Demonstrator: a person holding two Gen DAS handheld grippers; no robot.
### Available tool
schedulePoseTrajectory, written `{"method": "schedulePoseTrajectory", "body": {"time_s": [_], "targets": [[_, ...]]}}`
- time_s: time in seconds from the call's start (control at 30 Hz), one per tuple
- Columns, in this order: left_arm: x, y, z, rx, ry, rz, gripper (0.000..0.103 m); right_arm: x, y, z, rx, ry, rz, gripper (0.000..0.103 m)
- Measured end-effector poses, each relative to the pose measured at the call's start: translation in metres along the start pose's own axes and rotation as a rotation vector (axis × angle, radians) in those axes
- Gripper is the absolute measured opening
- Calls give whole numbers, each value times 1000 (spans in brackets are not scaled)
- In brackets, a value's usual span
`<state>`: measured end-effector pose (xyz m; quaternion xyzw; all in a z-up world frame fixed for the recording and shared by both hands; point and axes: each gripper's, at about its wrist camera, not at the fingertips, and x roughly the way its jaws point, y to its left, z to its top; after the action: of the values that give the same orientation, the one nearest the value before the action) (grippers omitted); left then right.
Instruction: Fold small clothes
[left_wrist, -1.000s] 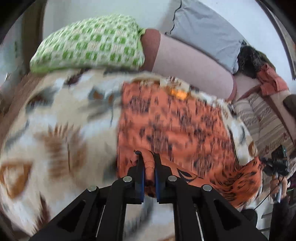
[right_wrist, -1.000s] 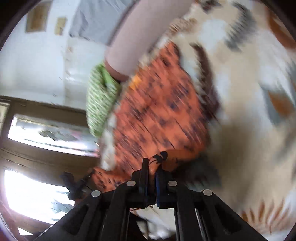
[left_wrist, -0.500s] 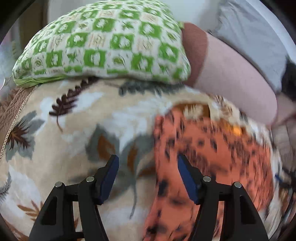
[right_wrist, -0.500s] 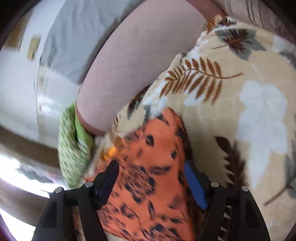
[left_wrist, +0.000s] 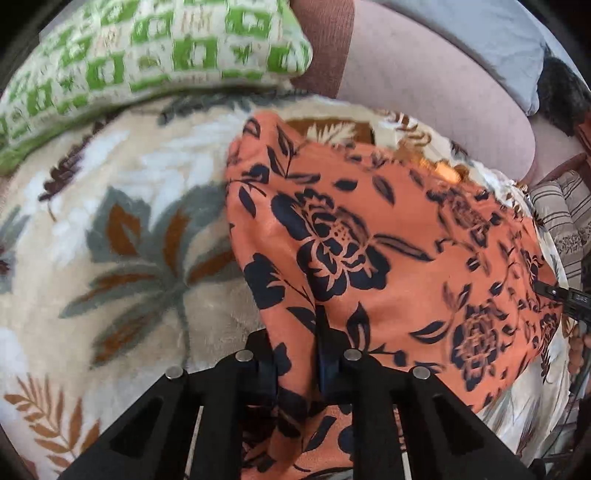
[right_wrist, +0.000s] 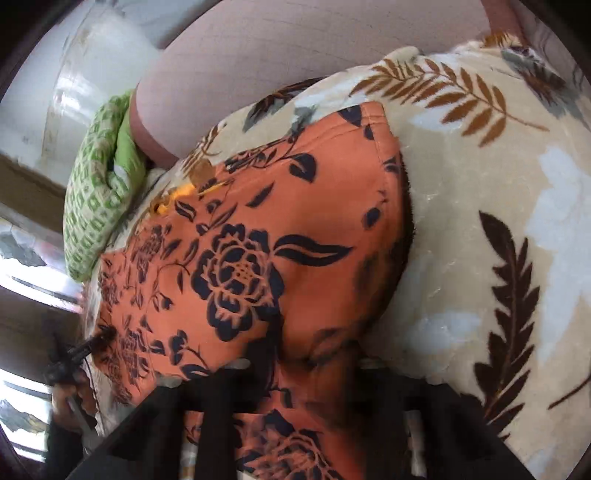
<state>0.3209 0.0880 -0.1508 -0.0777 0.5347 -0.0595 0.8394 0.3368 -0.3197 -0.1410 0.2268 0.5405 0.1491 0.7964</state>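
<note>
An orange garment with a dark flower print lies spread on a leaf-patterned blanket. My left gripper is at the garment's near left edge, fingers narrowed with a fold of the cloth between them. In the right wrist view the same garment fills the middle. My right gripper is at its near edge, blurred, with cloth bunched between its fingers. The fingertips of both are partly hidden by cloth.
A green checked pillow lies at the head of the blanket, next to a pink bolster. A grey pillow and striped cushions are at the far right. The other gripper shows small at the frame edge.
Both grippers were shut on the garment, then open half a second ago. Now both have come down onto its near edge and closed on cloth again.
</note>
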Motion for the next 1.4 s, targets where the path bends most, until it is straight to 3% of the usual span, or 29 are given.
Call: {"method": "schedulePoseTrajectory", "body": {"time_s": [0.07,0.1,0.2,0.33,0.43,0.47,0.53,0.57,0.6,0.67,0.7,0.73,0.8,0.87,0.97,1.0,1.13,1.2,1.27,1.3,1.4], "targets": [[-26,-3,1,-15,-41,-20,15,-22,10,-3,-3,-37,33,17],[-43,-6,0,-18,-61,-42,15,-42,16,-4,6,-69,53,10],[-104,-22,-15,32,-145,-54,15,-90,38,-17,-38,-113,93,6],[-158,-22,-69,32,-148,-104,17,-138,48,-64,-39,-133,133,5],[-150,-12,-126,-12,-76,-89,24,-138,31,-112,29,-91,132,9],[-139,-7,-144,-16,-52,-77,33,-126,21,-127,35,-53,117,10],[-109,9,-174,-68,18,10,37,-93,-6,-153,41,30,10,21],[-102,17,-183,-90,25,23,41,-85,-18,-160,47,32,-47,23],[-101,27,-186,-130,18,4,44,-84,-27,-165,62,6,-40,23],[-116,33,-181,-173,-44,8,51,-93,-30,-162,71,-58,13,27],[-127,31,-174,-152,-92,39,55,-98,-23,-154,35,-84,11,38],[-135,29,-166,-125,-135,54,62,-100,-21,-148,16,-95,16,60],[-142,26,-145,-95,-168,31,73,-101,-19,-128,-2,-125,36,73],[-136,23,-122,-74,-151,-26,77,-100,-23,-107,31,-137,73,73],[-119,18,-113,-34,-114,-30,77,-98,-39,-88,118,-147,182,73],[-108,15,-106,-19,-91,-27,77,-87,-46,-79,156,-106,192,73],[-90,18,-99,-36,-78,-21,77,-42,-48,-55,167,38,101,72],[-92,21,-97,-58,-114,-46,77,-37,-43,-54,152,33,93,70],[-90,20,-89,-47,-133,-51,76,-38,-40,-55,139,25,83,54],[-87,21,-86,-43,-129,-51,76,-38,-39,-55,134,28,66,36],[-62,24,-74,-64,-45,-53,57,-39,-35,-57,102,43,32,28]]}}
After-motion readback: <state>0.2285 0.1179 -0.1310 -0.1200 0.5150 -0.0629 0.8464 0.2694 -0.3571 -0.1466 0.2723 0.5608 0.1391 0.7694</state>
